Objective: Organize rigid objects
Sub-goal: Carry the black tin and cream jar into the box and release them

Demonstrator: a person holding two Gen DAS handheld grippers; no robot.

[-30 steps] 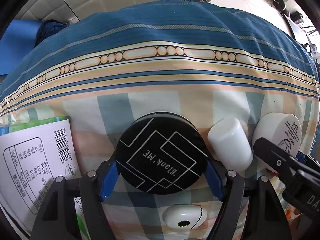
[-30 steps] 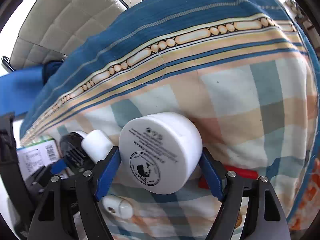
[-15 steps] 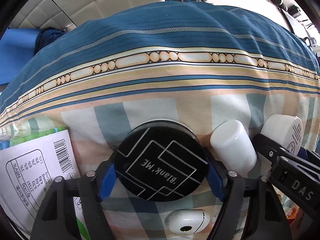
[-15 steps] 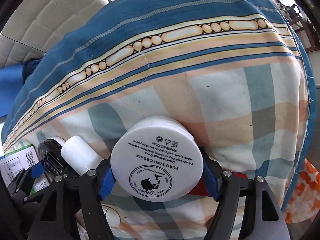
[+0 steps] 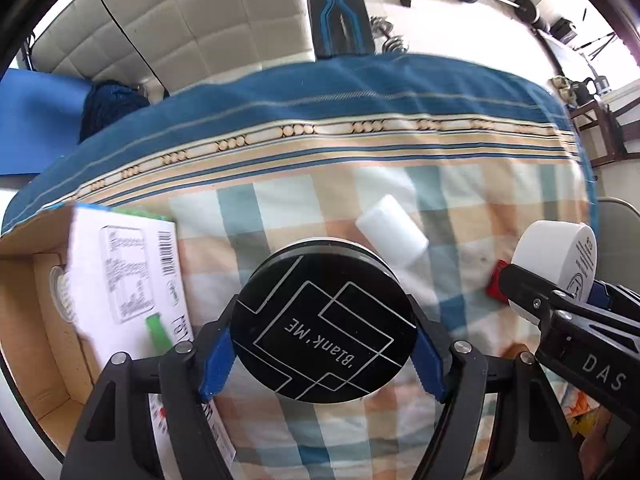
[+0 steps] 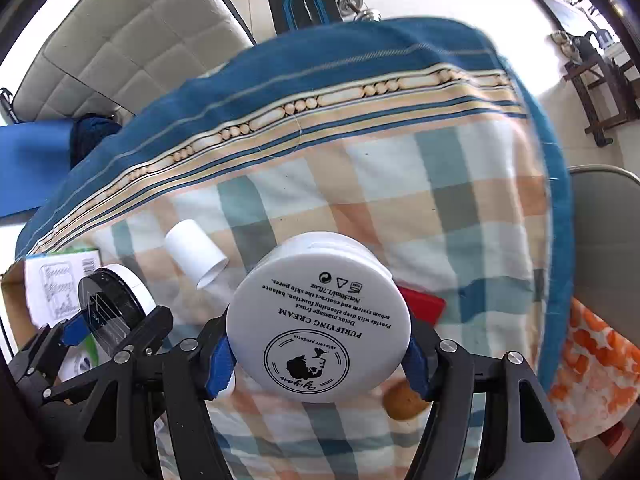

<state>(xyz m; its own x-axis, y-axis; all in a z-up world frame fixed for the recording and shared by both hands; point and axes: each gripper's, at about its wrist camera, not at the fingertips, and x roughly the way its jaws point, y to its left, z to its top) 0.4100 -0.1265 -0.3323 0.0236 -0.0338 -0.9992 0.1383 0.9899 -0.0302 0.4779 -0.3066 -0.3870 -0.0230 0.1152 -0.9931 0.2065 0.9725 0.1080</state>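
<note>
At the far left, a cardboard box (image 5: 28,320) is being seen with a white printed carton (image 5: 128,280) lying beside it on the checked cloth (image 5: 280,208). The black round tin (image 5: 324,324) is being gripped by the left gripper (image 5: 322,354), pads pressed on both its sides, clear above the cloth. A white cylinder (image 5: 390,236) is lying on its side between the two. The white cream jar (image 6: 320,320) is being clamped in the right gripper (image 6: 318,360), whose jaws have just been closing on it, above a red item (image 6: 424,304).
</note>
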